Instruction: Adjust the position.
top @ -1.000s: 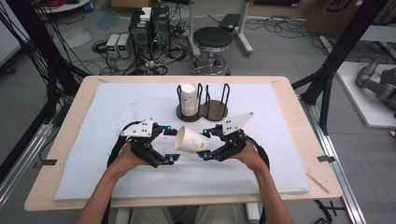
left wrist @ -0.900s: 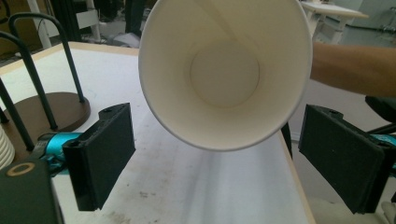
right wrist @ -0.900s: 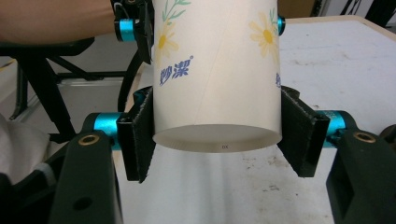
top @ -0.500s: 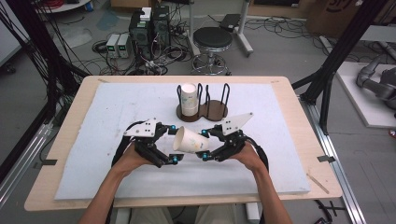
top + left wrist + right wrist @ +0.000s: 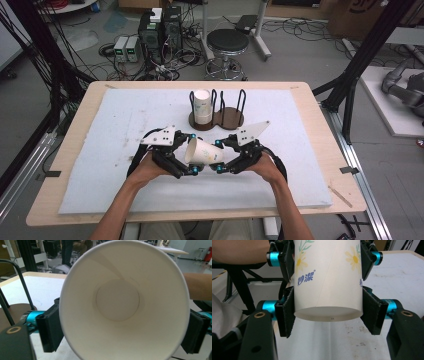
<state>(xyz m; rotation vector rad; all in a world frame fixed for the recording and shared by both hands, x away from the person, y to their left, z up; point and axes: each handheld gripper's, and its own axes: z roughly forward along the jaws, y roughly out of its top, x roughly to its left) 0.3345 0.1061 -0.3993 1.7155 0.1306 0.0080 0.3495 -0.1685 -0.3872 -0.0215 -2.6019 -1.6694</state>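
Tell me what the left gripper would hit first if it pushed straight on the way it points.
Probably the paper cup: its open mouth faces the left gripper, whose jaws have just been closing around the rim; the right gripper holds its base end.

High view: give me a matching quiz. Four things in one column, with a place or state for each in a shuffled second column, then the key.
Things:
1. paper cup
2. cup stack
3. right gripper
4. stool

Places or states:
A. on the floor beyond the table
B. upright in the holder, in the slot at the left of the high view
C. held on its side, mouth toward the person's left
D. shut on the paper cup's base

Pairs: 1-C, 2-B, 3-D, 4-A
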